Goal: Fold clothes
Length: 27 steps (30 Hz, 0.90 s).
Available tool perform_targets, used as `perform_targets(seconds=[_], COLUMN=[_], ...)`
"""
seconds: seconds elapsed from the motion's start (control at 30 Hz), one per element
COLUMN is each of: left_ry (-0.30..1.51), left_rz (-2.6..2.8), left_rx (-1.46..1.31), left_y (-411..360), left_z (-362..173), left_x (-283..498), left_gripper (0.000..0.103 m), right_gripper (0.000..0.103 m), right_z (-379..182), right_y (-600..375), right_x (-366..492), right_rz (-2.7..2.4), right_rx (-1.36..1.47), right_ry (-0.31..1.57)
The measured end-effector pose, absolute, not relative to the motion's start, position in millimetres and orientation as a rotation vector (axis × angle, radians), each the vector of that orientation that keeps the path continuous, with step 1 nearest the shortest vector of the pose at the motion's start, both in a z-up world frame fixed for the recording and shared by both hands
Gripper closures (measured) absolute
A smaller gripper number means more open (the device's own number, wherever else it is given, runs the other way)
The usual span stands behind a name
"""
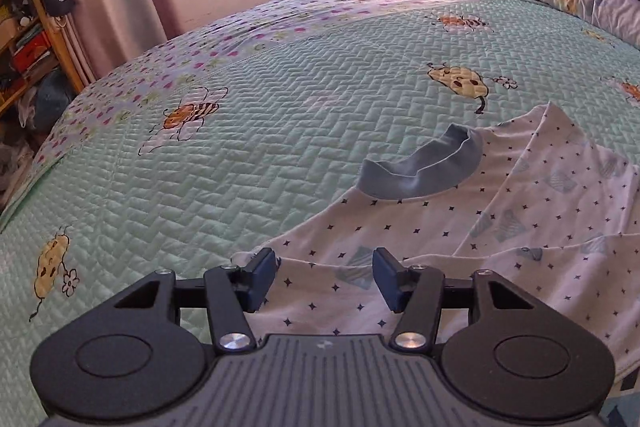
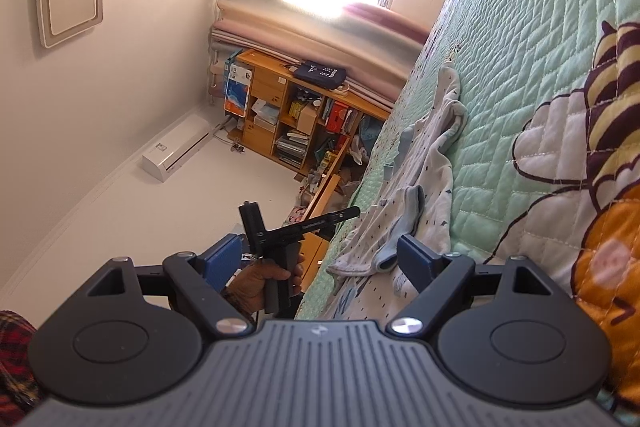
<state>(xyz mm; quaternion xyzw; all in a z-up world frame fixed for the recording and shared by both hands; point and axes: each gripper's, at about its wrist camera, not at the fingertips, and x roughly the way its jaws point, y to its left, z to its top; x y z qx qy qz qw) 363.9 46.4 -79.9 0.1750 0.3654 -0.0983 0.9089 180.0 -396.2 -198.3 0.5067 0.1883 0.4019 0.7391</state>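
Quilted green bedding (image 1: 280, 131) with bee prints covers the bed. Near its edge a white patterned shirt (image 1: 500, 219) with a blue collar (image 1: 420, 163) is laid, partly folded. Above the shirt's hem the left gripper (image 1: 325, 277) is held, fingers half apart, nothing gripped. The right gripper (image 2: 320, 259) is held wide and empty beside the shirt.
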Motion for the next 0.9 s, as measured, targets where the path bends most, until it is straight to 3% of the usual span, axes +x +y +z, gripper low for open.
perform_targets(seconds=[0.13, 0.5, 0.77, 0.83, 0.9], left_ry=[0.79, 0.883, 0.893, 0.885, 0.878], left_rz=[-0.236, -0.228, -0.252, -0.262, -0.284], left_rx=[0.424, 0.348, 0.179, 0.17, 0.171], left_y=[38, 43, 69, 70, 69], left_z=[-88, -102, -111, -112, -110], left_x=[373, 381, 382, 381, 379], left_gripper=[0.035, 0.016, 0.017, 0.02, 0.033], right_gripper=[0.018, 0.018, 0.018, 0.018, 0.018], right_z=[-198, -196, -196, -196, -196], right_y=[-395, -392, -392, -392, -392], right_x=[179, 182, 182, 182, 182], right_rz=[0.888, 0.894, 0.894, 0.894, 0.894], right_rx=[1.125, 1.137, 1.138, 1.138, 1.138], right_ry=[0.412, 0.413, 0.413, 0.413, 0.413])
